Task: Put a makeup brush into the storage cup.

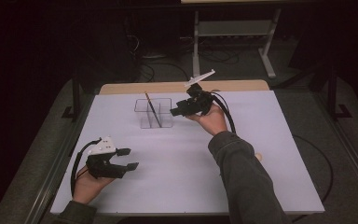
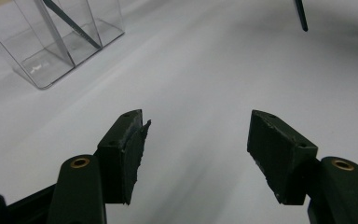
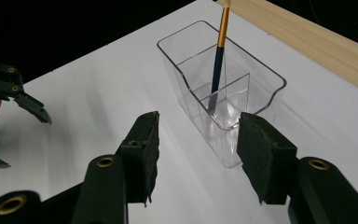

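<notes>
Where the white table [image 1: 261,154] meets a strip of pale wood [image 1: 242,86] at its far edge, a clear plastic organiser [image 1: 154,113] stands near the far middle, a little left of centre. It is a small see-through box with rounded corners, thin walls and inner dividers that split it into compartments. One slim pencil-like stick [image 3: 219,56] leans inside it: the lower part is dark blue, the upper part orange-gold, and its lower end rests on the floor of a far compartment, close to a divider, while the top tilts out over the rim. The other compartments hold nothing that can be seen.

The right gripper [image 1: 181,109] is held just to the right of the organiser, its black jaws pointing left toward it. In the right gripper view the jaws [image 3: 198,149] stand partly open with nothing between them, and the near corner of the organiser lies just beyond the tips, not touched by either pad.

The left gripper [image 1: 128,158] rests at the near left of the table, well apart from the organiser. Its jaws stand wide open and hold nothing; bare white table shows between them in the left gripper view [image 2: 198,140]
</notes>
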A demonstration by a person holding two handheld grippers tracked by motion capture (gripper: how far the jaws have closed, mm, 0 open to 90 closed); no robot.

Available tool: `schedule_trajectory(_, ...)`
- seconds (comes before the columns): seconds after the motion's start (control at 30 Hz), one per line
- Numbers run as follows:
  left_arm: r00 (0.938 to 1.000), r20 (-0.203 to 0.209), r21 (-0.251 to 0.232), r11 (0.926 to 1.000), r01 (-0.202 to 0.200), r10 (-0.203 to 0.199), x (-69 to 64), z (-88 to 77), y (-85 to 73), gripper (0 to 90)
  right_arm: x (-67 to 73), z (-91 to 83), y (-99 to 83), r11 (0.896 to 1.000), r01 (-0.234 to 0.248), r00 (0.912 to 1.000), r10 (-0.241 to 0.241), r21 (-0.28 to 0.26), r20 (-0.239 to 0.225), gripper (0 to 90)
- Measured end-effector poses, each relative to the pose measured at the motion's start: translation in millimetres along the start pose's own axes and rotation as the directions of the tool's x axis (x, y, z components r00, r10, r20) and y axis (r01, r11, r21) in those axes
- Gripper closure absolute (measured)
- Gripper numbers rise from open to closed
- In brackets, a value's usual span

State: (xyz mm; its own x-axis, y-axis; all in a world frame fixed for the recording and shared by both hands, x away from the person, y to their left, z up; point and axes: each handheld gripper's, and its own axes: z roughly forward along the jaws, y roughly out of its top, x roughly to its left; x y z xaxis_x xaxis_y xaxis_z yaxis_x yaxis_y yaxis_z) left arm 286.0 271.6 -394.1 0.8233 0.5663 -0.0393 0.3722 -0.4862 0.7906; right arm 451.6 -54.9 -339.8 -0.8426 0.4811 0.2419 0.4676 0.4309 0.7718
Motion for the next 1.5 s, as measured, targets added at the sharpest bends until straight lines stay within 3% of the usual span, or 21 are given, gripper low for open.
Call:
schedule_trajectory(0.7, 1.0, -0.003, 0.005, 1.0, -0.002, 0.002, 2.1, -1.2, 0.7, 34.9, 4.4, -18.1, -21.2, 1.0, 0.003, 0.9999, -0.003, -0.003, -0.01, 35.7)
schedule_trajectory(1.0, 1.0, -0.005, -0.001, 1.0, -0.008, 0.008, 0.1, -1.2, 2.7, 34.8, 9.8, -33.8, -32.7, 1.0, 0.016, 0.9999, -0.016, -0.024, 0.004, 35.1)
schedule_trajectory(1.5, 1.0, 0.0, -0.008, 1.0, 0.002, -0.002, 0.3, 0.4, 3.3, 34.3, 9.1, -55.5, -53.2, 0.999, -0.003, 0.9999, 0.003, -0.052, 0.01, 34.5)
